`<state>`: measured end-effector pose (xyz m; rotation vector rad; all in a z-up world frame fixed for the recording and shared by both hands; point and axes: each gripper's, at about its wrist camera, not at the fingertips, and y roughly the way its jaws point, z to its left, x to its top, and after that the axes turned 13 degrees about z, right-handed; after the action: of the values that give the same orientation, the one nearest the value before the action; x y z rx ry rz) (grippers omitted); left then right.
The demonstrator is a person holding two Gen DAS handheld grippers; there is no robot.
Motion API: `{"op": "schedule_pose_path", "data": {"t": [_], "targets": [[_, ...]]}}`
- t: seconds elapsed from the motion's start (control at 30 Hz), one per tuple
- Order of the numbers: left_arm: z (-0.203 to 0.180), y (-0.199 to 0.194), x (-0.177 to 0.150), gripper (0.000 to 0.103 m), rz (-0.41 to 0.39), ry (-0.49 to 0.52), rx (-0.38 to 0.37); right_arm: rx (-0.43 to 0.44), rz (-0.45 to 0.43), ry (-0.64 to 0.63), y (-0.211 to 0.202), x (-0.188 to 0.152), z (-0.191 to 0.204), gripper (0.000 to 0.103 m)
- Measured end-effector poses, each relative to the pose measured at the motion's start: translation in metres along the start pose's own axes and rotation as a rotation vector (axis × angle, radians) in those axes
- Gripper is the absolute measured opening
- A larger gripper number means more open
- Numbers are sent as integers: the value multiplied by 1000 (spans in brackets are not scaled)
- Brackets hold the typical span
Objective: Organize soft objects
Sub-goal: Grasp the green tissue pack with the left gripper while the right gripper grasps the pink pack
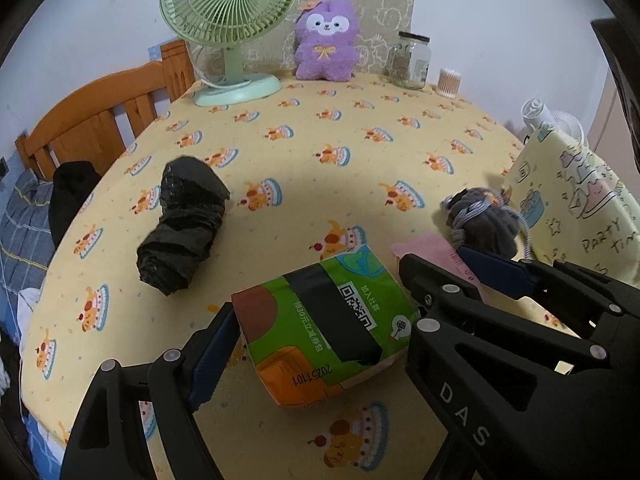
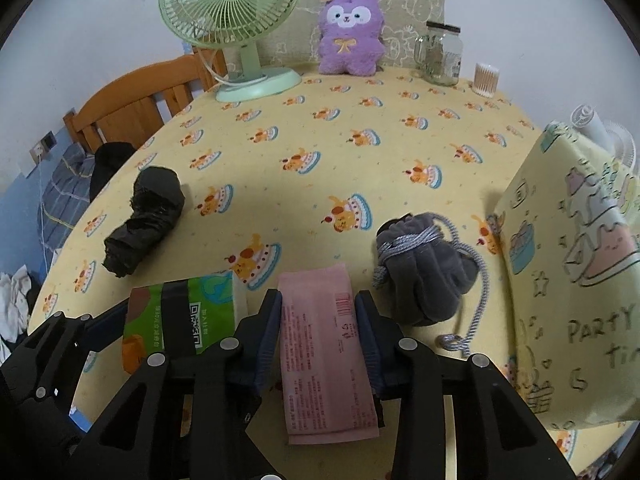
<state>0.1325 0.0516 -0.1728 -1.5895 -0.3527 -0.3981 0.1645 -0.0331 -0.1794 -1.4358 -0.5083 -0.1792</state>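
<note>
A green tissue pack [image 1: 320, 320] lies on the yellow cake-print cloth [image 1: 320, 140]. My left gripper [image 1: 320, 292] straddles it, with the pads against its two short sides. A flat pink pack [image 2: 320, 344] sits between the blue pads of my right gripper [image 2: 319, 300], which is shut on its long edges. Just right of that gripper lies a grey drawstring pouch [image 2: 424, 272]. A crumpled roll of black plastic bags [image 1: 184, 224] rests to the left. A purple plush toy [image 1: 326, 40] stands at the back.
A yellow "party time" fabric bag [image 2: 580, 260] stands close on the right. At the back are a green desk fan [image 1: 232, 20], a glass jar [image 1: 410, 60] and a tub of cotton swabs [image 1: 449, 82]. A wooden bed frame [image 1: 100, 120] lies beyond the left edge.
</note>
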Motion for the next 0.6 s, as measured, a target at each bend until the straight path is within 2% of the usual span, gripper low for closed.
{"op": "schedule_pose_path", "data": {"t": [0.6], "targets": [[-12,-58,12,85,-131,14,4,-10,-139,2,-67,6,-1,40]]}}
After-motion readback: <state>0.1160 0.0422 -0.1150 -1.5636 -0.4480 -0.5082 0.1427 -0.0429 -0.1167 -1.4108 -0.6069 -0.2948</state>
